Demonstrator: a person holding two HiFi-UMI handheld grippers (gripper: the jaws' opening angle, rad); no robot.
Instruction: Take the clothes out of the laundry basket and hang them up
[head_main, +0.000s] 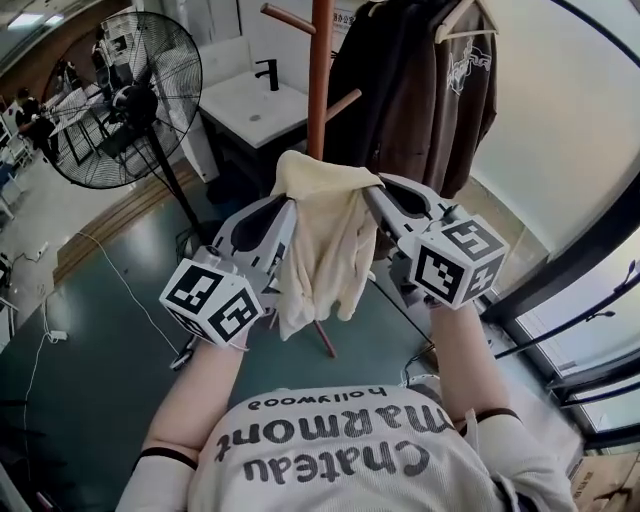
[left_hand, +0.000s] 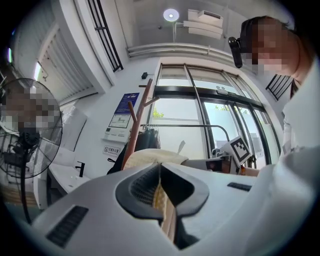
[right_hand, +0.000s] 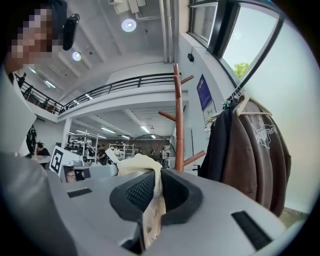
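**Cream garment, carried two-handed to the stand: hanging step**

1. Stand (head_main: 319, 70). Brown wooden pole with slanted pegs, straight ahead of the person. The low peg (head_main: 343, 104) on its right side looks bare and is the one nearest the cloth, so it is the likely target. Advice: come in above the peg tip, then lower, so the cloth hooks over the peg and is not pushed against the pole.

2. Jackets (head_main: 440, 90). Dark and brown, on a hanger (head_main: 462, 20) just right of the stand. Advice: steer the right side clear of them, since a snagged sleeve could pull the hanger askew.

3. Garment (head_main: 320, 240). Pale cream, soft and limp. It is in the air in front of the pole, its top edge bunched between the two grippers and the rest hanging loose below. Advice: spread the grippers a little to open the top edge, find a collar or loop, and set that over the peg. Release one side only after the weight sits on the peg.

4. Left gripper (head_main: 285, 207). Jaws nearly together, pinching a fold of cream cloth. Nose tilted slightly up and angled inward, toward the right.

5. Right gripper (head_main: 372, 190). Jaws likewise closed on a fold of the same cloth. Nose about level and angled inward, toward the left.

6. Arms. Both forearms are bare and stretched forward from the chest. The marker cubes sit nearest the person, and the two grippers converge on the garment.
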